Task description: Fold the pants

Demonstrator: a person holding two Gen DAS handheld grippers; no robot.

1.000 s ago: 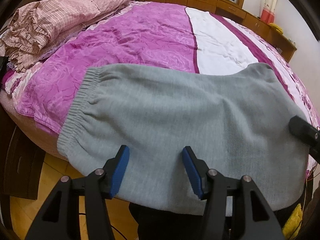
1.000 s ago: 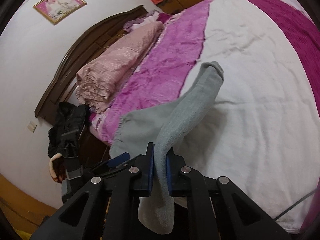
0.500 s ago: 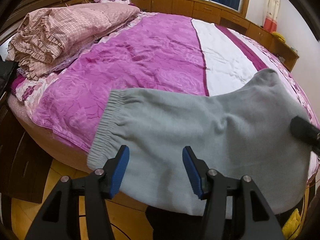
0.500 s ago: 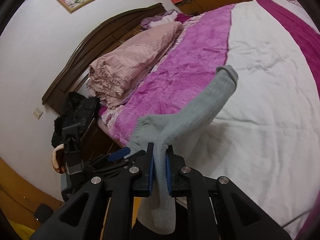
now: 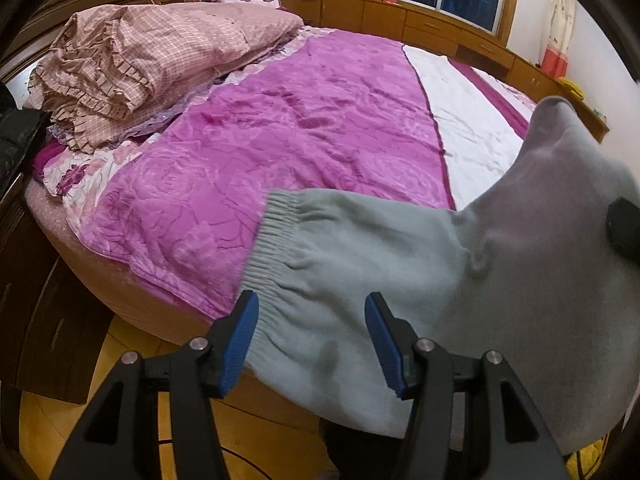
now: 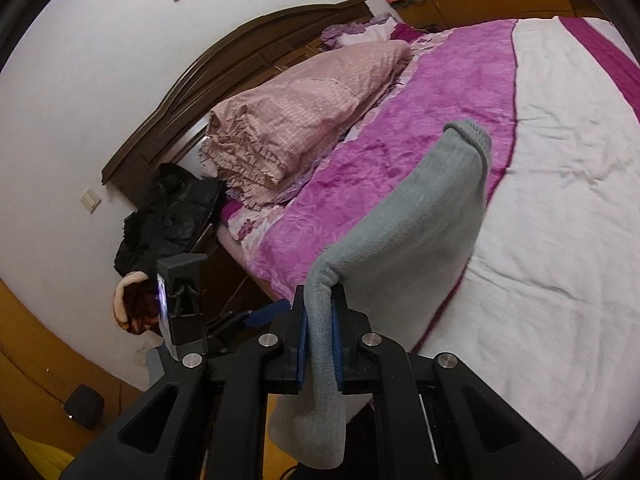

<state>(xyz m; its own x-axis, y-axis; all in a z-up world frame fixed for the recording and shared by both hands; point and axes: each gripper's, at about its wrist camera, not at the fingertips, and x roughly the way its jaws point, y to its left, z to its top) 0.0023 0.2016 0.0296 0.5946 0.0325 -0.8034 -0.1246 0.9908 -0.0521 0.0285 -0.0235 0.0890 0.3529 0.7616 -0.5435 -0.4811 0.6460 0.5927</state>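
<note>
1. The grey pants (image 5: 420,280) hang in the air over the near edge of the bed (image 5: 304,128), folded into a broad panel.
2. The right gripper (image 6: 319,330) is clamped tight on a fold of the pants (image 6: 404,240); the cloth passes between its blue pads (image 6: 301,334) and droops below them.
3. From that grip the pants rise away from the camera, ending in a rounded top edge above the bed's white stripe (image 6: 560,200).
4. The left gripper (image 5: 310,344) stands apart, its blue pads (image 5: 240,340) on either side of the lower part of the pants with clear space between them; the cloth lies beyond them, and no pad presses on it.
5. In the left wrist view the ribbed waistband (image 5: 268,236) forms the left edge of the panel, over the magenta blanket (image 5: 280,140).
6. A dark part of the right gripper (image 5: 624,228) shows at the right edge, against the pants.
7. A pink checked quilt (image 5: 160,64) is heaped at the head of the bed, near the dark headboard (image 6: 240,72).
8. Dark clothes (image 6: 172,216) lie piled beside the bed, under the headboard.
9. The left gripper's body (image 6: 180,300) shows at the lower left of the right wrist view.
</note>
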